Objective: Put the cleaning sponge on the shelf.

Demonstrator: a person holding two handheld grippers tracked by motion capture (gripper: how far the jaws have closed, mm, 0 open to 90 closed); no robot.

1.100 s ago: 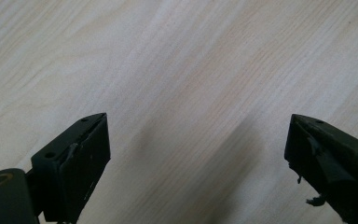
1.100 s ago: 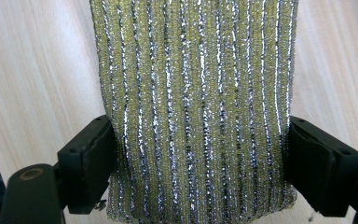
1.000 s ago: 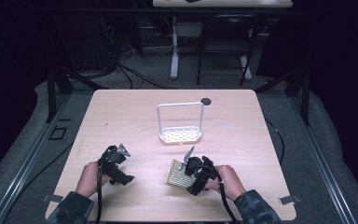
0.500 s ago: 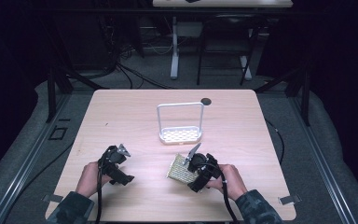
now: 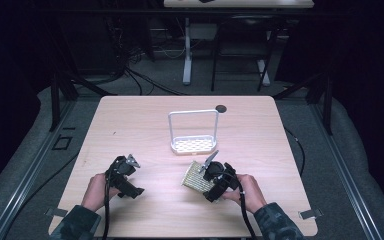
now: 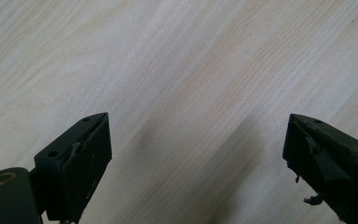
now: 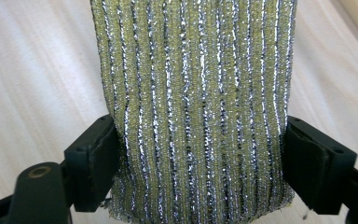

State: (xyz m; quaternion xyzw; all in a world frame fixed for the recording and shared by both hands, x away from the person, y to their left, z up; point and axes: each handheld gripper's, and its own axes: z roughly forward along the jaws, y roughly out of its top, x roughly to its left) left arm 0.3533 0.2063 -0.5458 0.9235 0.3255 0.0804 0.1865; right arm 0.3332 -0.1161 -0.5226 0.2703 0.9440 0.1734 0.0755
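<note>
Right tool [image 7: 200, 154] clamped on yellow-green, silver-striped scouring pad [image 7: 196, 102], held at near-right of the light wooden table [image 5: 130, 125]. Left tool [image 6: 196, 158] spread wide, empty, held low at near-left.

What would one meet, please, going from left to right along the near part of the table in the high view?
Left hand → left gripper → sponge → right gripper → right hand.

A dim recording lab: a pale wood-grain bench [image 5: 130, 125] ringed by black metal frame legs [image 5: 55, 97], loose black cables [image 5: 145, 80] across grey floor.
</note>
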